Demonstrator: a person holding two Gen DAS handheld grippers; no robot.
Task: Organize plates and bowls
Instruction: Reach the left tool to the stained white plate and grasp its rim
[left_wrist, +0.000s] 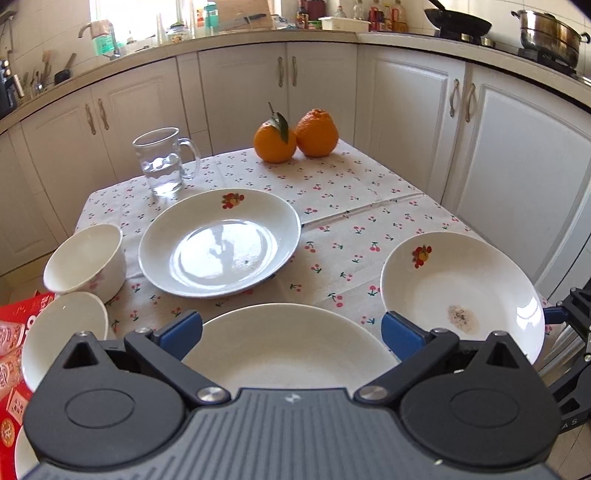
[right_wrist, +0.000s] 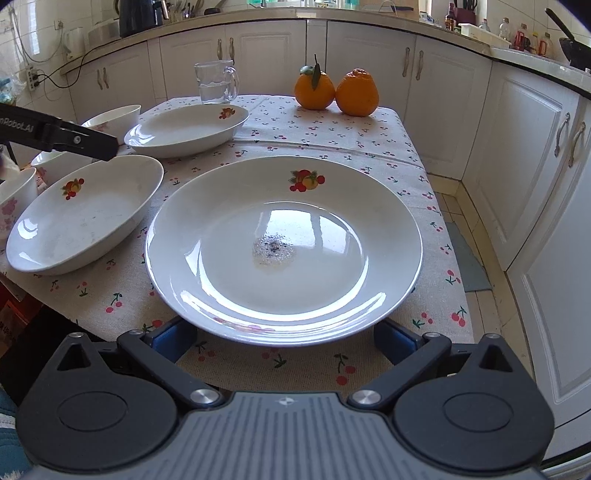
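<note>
Plate white, fruit motif, speckled centre

White lettering "nRobot.AI", cut off at the frame's left edge, runs along the black arm of the left gripper. The red printed carton, near left, bears print too blurred to read.

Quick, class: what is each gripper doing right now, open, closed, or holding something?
Left gripper: open, holding nothing, over the near plate.
Right gripper: open, holding nothing, at the stained plate.

White plates – fruit motif; tablecloth – red cherry print.
</note>
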